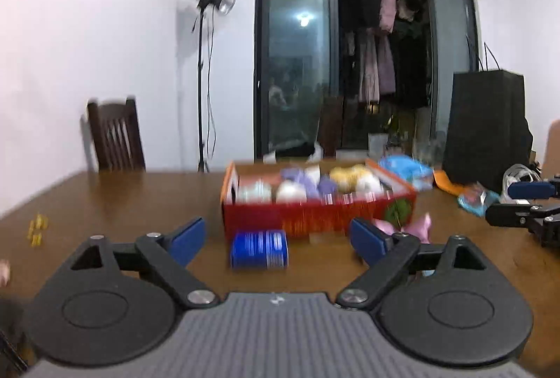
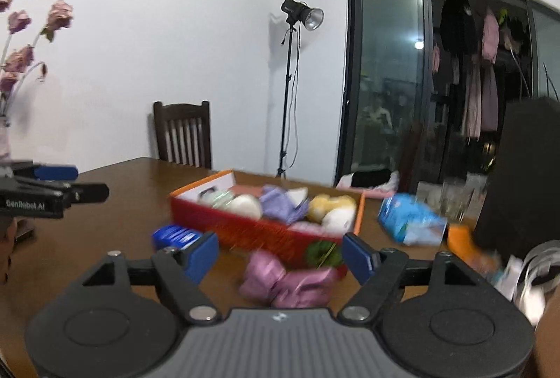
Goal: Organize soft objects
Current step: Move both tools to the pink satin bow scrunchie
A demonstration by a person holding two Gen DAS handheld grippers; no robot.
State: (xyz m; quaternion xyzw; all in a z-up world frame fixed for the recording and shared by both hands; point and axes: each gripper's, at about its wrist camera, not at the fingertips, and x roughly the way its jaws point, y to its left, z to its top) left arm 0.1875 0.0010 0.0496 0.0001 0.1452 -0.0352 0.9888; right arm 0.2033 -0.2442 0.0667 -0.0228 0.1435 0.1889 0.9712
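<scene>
On my left wrist camera, the left gripper (image 1: 276, 234) has its fingers spread wide with nothing held; a blue pack (image 1: 259, 249) lies on the table (image 1: 105, 199) between them. Behind it sits the red box (image 1: 315, 220), filled with soft bundles (image 1: 308, 187).

On my right wrist camera, the right gripper (image 2: 280, 255) is also wide and empty. A pink cloth (image 2: 287, 280) lies just before the box (image 2: 245, 231).
</scene>
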